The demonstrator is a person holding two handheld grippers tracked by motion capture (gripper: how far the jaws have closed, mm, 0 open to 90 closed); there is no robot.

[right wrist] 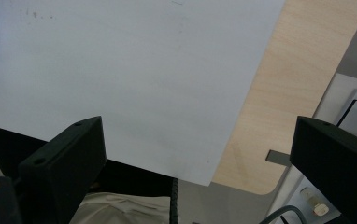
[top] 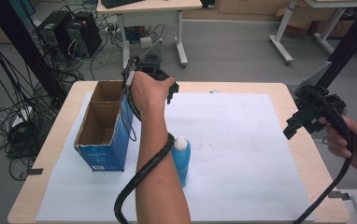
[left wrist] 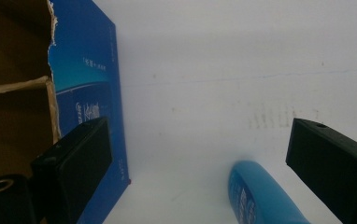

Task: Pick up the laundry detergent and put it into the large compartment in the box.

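An open-topped blue cardboard box (top: 103,127) stands at the left of the white paper sheet (top: 242,140). A blue bottle (top: 181,158) with a white cap lies just right of it, partly behind the person's left forearm. My left gripper (top: 169,88) hovers above the box's far right corner. In the left gripper view its jaws (left wrist: 200,128) are open and empty, with the box (left wrist: 88,88) at left and the bottle (left wrist: 260,198) below. My right gripper (top: 298,122) is held above the table's right edge, open and empty (right wrist: 197,123), looking down on the paper (right wrist: 134,70).
The wooden table (top: 303,158) shows bare strips around the paper. Behind it on the floor are computer towers (top: 69,30), tangled cables and another desk (top: 148,9). A black post (top: 349,42) rises at the right. A grey tape mark (right wrist: 278,157) sits on the table edge.
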